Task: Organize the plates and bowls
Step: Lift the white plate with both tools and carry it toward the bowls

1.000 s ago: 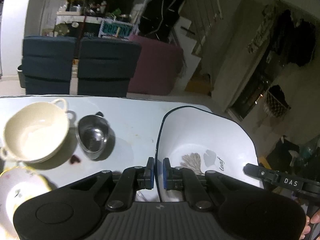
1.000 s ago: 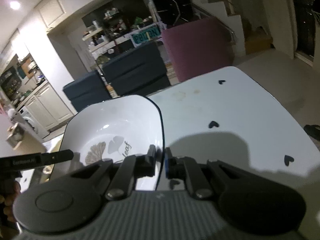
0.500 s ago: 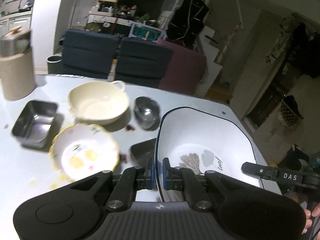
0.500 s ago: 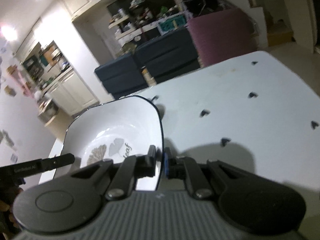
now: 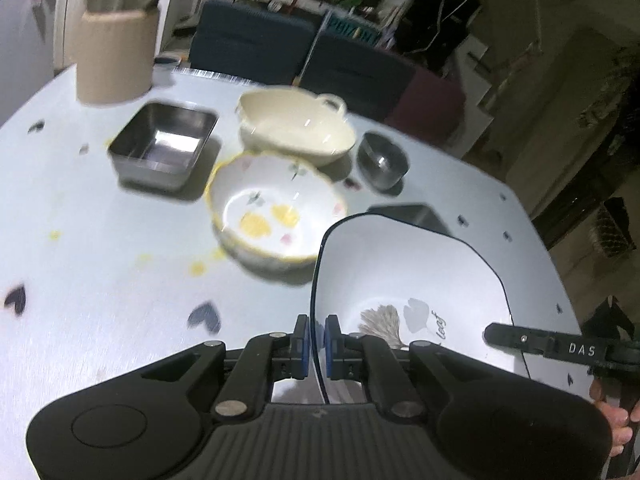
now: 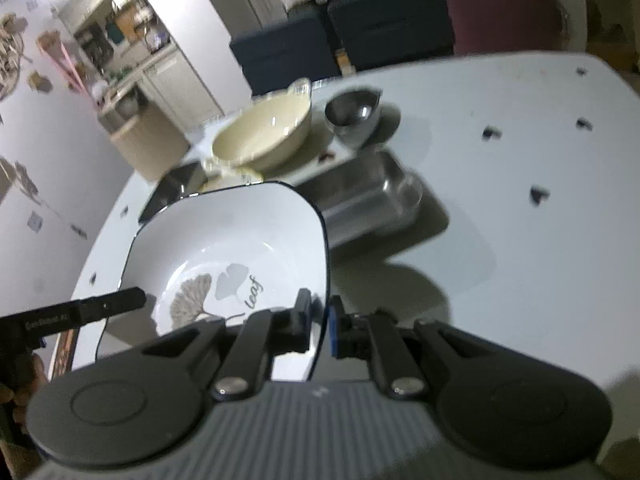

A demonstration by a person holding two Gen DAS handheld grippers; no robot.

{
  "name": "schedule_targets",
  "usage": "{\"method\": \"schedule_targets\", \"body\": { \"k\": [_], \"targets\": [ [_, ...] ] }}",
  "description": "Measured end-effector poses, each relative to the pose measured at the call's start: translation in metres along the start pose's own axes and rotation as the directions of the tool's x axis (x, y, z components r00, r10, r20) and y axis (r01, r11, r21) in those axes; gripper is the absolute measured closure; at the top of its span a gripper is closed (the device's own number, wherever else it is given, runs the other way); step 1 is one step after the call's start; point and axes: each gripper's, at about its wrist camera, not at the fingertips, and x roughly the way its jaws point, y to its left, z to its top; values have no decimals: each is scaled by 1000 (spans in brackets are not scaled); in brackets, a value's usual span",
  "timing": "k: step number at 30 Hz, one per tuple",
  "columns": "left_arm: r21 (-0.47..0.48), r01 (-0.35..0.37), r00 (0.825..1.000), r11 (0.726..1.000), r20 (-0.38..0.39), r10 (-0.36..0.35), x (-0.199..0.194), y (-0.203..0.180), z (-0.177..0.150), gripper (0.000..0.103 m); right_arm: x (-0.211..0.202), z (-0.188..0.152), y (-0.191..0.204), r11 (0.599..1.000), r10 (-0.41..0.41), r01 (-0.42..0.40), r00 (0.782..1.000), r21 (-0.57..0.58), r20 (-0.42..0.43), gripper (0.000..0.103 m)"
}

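Observation:
A white square plate [image 5: 408,280] with a dark rim and a leaf print is held above the table by both grippers. My left gripper [image 5: 316,346] is shut on its left rim. My right gripper [image 6: 320,326] is shut on its right rim; the plate [image 6: 240,240] fills the left of that view. Beyond it stand a flowered white bowl [image 5: 276,208] with a yellow rim, a cream two-handled bowl [image 5: 296,128], a small steel bowl [image 5: 382,160] and a square steel tin [image 5: 164,146].
A second steel tin [image 6: 368,200] lies just beyond the plate. A beige canister [image 5: 116,56] stands at the table's far left. Yellow crumbs [image 5: 196,268] dot the white table [image 5: 100,260]. Dark chairs [image 5: 252,44] stand behind the far edge.
Both grippers have carried the plate back and up; more of the table now shows, with the flowered bowl, square tin and canister coming into the left view.

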Motion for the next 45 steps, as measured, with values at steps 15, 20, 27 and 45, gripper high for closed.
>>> {"method": "schedule_targets", "body": {
  "k": [15,20,27,45],
  "targets": [
    [-53,-88,988,995,-135,80,24,32,-19,94,41,-9,20,996,-63,54,990,-69,-128,91],
    [-51,-108,984,993,-147,99,29,37,-18,93,52,-12,23,995,-77,66,984,-77,-158,91],
    [-49,-137,978,989,-162,128,39,41,-16,91,65,-11,34,992,-103,89,981,-91,-164,91],
    [-14,-150,977,989,-157,146,44,43,-14,89,69,-16,42,986,-130,108,974,-128,-183,90]
  ]
}}
